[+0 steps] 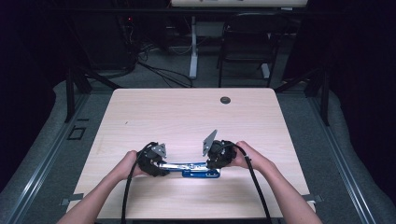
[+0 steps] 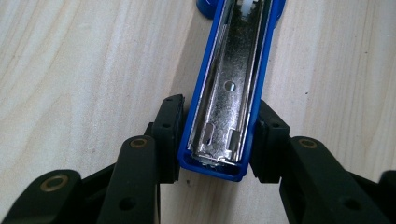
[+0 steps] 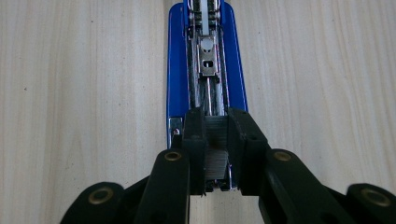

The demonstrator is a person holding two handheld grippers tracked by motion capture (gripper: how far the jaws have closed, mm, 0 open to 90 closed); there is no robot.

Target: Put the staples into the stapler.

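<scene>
A blue stapler (image 1: 194,169) lies opened out flat on the wooden table (image 1: 187,116), between my two grippers. My left gripper (image 1: 152,161) is shut on the end of the stapler's blue cover arm (image 2: 219,154), its pads (image 2: 170,135) pressing both sides of the metal-lined channel. In its own view the left gripper (image 2: 219,105) looks along that arm. My right gripper (image 1: 219,156) is shut on a grey strip of staples (image 3: 215,154), held low over the open magazine of the stapler (image 3: 177,70). The right gripper (image 3: 215,122) points along the magazine, where the pusher (image 3: 208,58) sits farther up.
A round cable hole (image 1: 225,100) is set into the table near its far edge. Beyond the table stand a dark chair (image 1: 247,42) and a white desk leg (image 1: 193,51), with cables on the floor. The person's forearms come in from the near edge.
</scene>
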